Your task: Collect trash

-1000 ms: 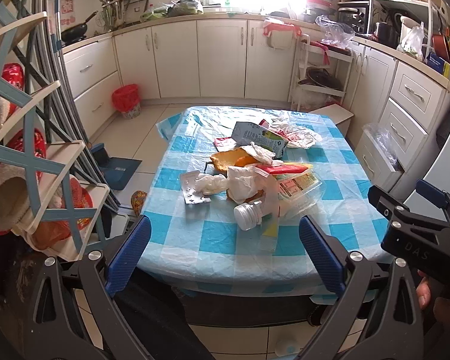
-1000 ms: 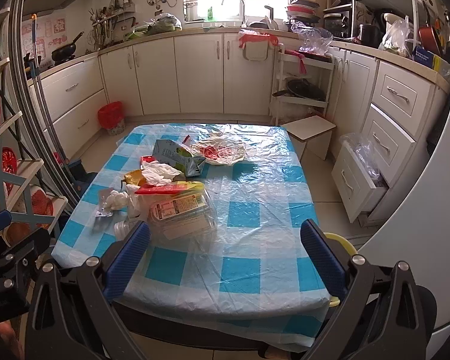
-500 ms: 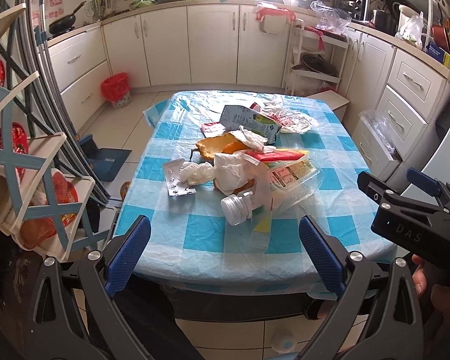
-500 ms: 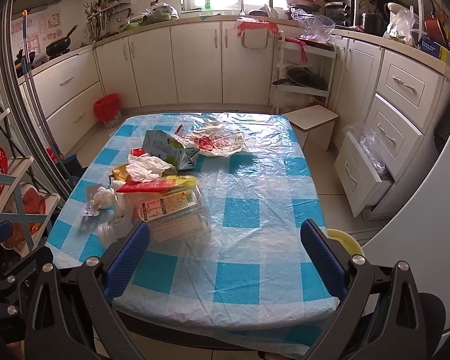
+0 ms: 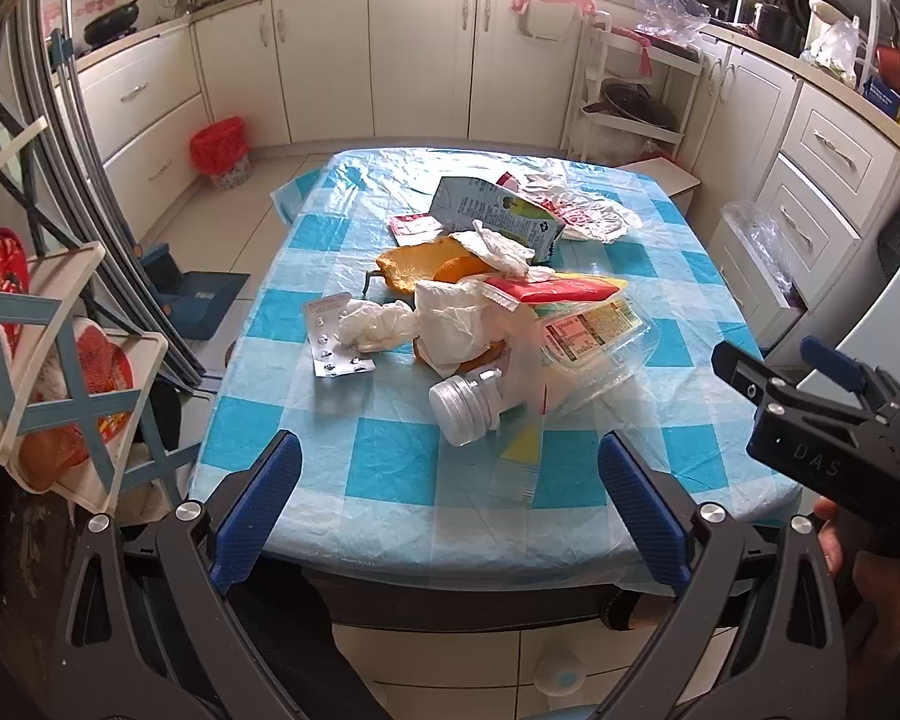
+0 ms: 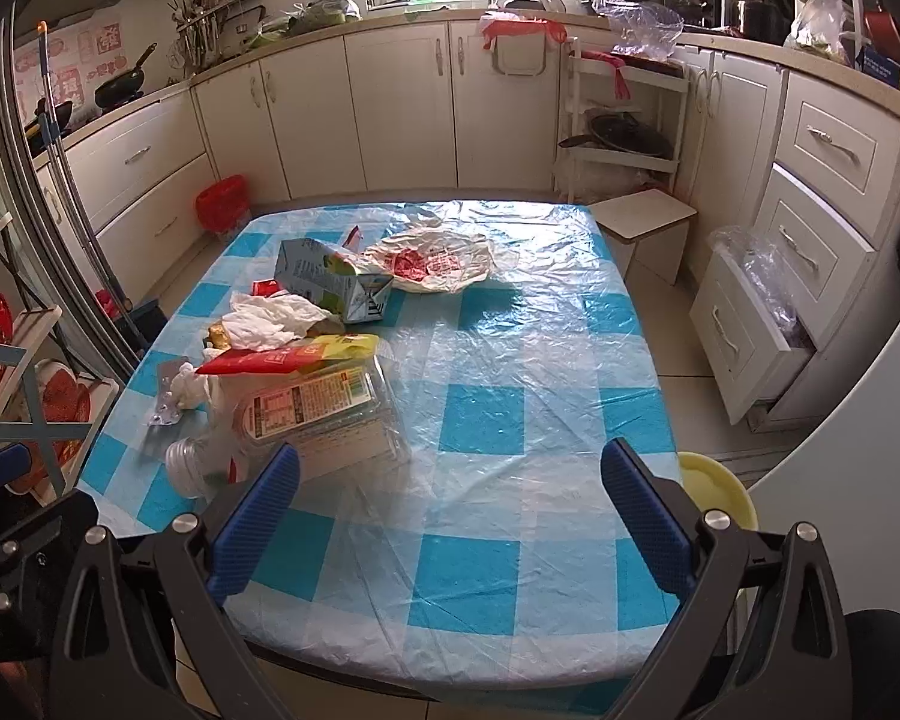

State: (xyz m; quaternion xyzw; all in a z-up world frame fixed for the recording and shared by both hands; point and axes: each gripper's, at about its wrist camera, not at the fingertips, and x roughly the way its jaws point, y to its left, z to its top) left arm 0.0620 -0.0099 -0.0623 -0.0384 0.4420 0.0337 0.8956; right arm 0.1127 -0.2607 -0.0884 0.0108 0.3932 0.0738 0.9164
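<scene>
The step in hand looks like the approach: nothing is picked up yet. The left tool point(image 5: 450, 498) hangs over the near edge of the table covered in a blue-and-white checked plastic cloth point(image 5: 390, 450), its blue-padded jaws wide apart and empty. The right tool point(image 6: 450, 510) hangs over the same edge, jaws likewise spread with nothing between them.

The trash lies in one heap on the table. Nearest the left tool is a clear plastic bottle with a ribbed white cap point(image 5: 465, 405), lying on its side. Just behind it, touching, sits a clear plastic food tray with a printed label point(image 5: 588, 339); beside the bottle lie crumpled white tissues point(image 5: 378, 327) and a silver pill blister sheet point(image 5: 333, 339). Farther back are a light-blue drink carton point(image 5: 492, 213) and a white plastic bag with red print point(image 5: 582, 216).

The next move probably calls for lowering a tool over the bottle and closing across its body.

The heap is tangled, so lifting one piece may drag its neighbours. A red waste bin point(image 5: 219, 150) stands on the floor beyond the table's far left corner, well apart from the heap.
</scene>
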